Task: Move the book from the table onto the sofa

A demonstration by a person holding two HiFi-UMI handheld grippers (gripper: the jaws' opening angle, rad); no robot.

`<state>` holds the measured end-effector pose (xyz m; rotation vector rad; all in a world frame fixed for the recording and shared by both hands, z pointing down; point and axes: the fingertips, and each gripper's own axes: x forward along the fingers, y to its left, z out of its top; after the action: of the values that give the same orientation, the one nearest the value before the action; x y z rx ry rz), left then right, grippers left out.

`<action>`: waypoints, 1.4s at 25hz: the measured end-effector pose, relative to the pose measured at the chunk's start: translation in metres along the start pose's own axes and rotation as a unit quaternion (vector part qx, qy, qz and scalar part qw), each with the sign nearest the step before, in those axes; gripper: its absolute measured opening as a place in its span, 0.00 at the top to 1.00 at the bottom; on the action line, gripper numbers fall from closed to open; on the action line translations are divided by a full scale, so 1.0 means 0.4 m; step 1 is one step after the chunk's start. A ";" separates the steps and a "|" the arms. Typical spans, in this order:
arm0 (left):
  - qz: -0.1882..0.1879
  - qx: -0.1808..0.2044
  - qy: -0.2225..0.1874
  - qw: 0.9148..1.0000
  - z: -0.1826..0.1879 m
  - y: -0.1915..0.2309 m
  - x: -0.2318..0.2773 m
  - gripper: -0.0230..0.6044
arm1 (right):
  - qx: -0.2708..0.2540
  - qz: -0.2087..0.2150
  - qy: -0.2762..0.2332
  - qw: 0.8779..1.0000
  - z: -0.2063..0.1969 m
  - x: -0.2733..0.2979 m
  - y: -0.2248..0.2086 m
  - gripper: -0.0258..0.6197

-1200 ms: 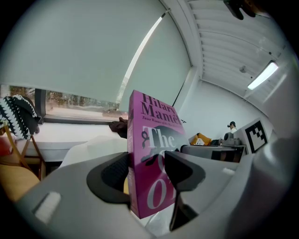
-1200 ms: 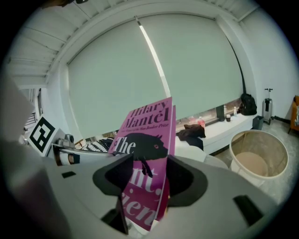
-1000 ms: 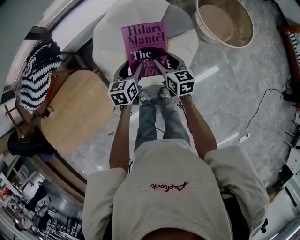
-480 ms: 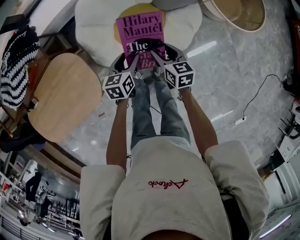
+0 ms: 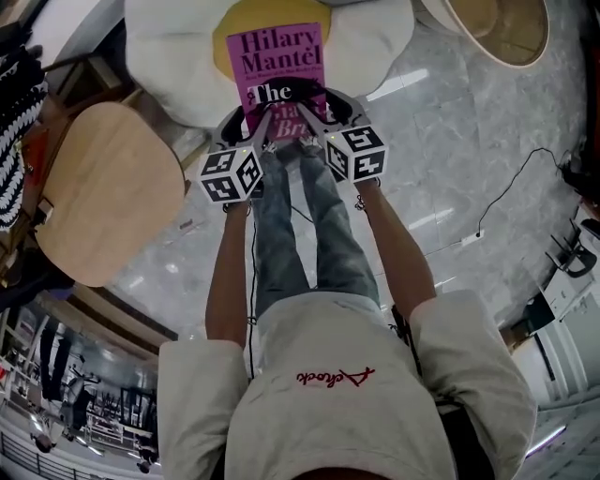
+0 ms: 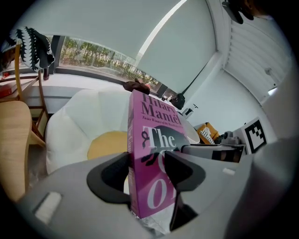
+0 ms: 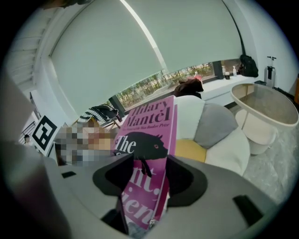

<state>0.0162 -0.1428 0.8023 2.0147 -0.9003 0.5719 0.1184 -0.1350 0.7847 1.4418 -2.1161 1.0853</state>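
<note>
A magenta paperback book with white lettering is held flat above a white flower-shaped sofa with a yellow centre. My left gripper is shut on the book's near left edge, and my right gripper is shut on its near right edge. In the left gripper view the book stands between the dark jaws of the left gripper, with the sofa behind it. In the right gripper view the book is pinched in the right gripper, and a grey cushion lies on the sofa.
A round wooden chair stands to the left, with a striped black-and-white cloth beside it. A round beige basin-like table sits at the upper right. A cable runs over the marble floor. The person's legs hang below the grippers.
Both grippers have carried the book forward; more of the white sofa and its yellow centre now lies beneath it. The wooden chair and round table have slid toward the frame's edges.
</note>
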 end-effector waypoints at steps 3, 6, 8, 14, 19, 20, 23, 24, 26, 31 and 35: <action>0.000 -0.004 0.002 1.000 -0.023 0.019 0.040 0.58 | 0.001 0.000 0.006 1.000 -0.026 0.032 -0.029 0.61; 0.001 -0.005 0.005 1.000 -0.040 0.042 0.084 0.58 | 0.003 -0.002 0.010 1.000 -0.050 0.069 -0.060 0.61; 0.002 -0.007 0.007 1.000 -0.053 0.062 0.114 0.58 | 0.005 -0.001 0.015 1.000 -0.066 0.099 -0.079 0.61; 0.001 -0.015 0.018 1.000 -0.115 0.117 0.215 0.58 | 0.016 -0.003 0.031 0.999 -0.141 0.181 -0.148 0.61; 0.001 -0.023 0.027 0.999 -0.169 0.180 0.305 0.58 | 0.020 -0.007 0.046 0.999 -0.204 0.268 -0.202 0.61; 0.001 -0.024 0.029 0.999 -0.178 0.193 0.322 0.58 | 0.020 -0.008 0.048 0.999 -0.215 0.287 -0.212 0.61; 0.005 -0.030 0.034 0.999 -0.203 0.239 0.377 0.58 | 0.023 -0.008 0.056 0.998 -0.247 0.349 -0.243 0.61; 0.006 -0.032 0.036 0.999 -0.211 0.255 0.395 0.58 | 0.024 -0.008 0.059 0.998 -0.258 0.371 -0.253 0.61; 0.011 -0.034 0.041 0.999 -0.227 0.289 0.432 0.58 | 0.026 -0.009 0.064 0.998 -0.279 0.414 -0.274 0.61; 0.022 -0.042 0.040 0.998 -0.242 0.361 0.520 0.58 | 0.045 -0.012 0.066 0.997 -0.306 0.510 -0.326 0.64; 0.028 -0.061 0.032 0.997 -0.249 0.410 0.585 0.58 | 0.052 -0.018 0.064 0.996 -0.315 0.580 -0.369 0.64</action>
<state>0.0331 -0.2146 1.0958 1.8565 -0.9332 0.5932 0.1394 -0.2120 1.0765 1.4093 -1.9643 1.2555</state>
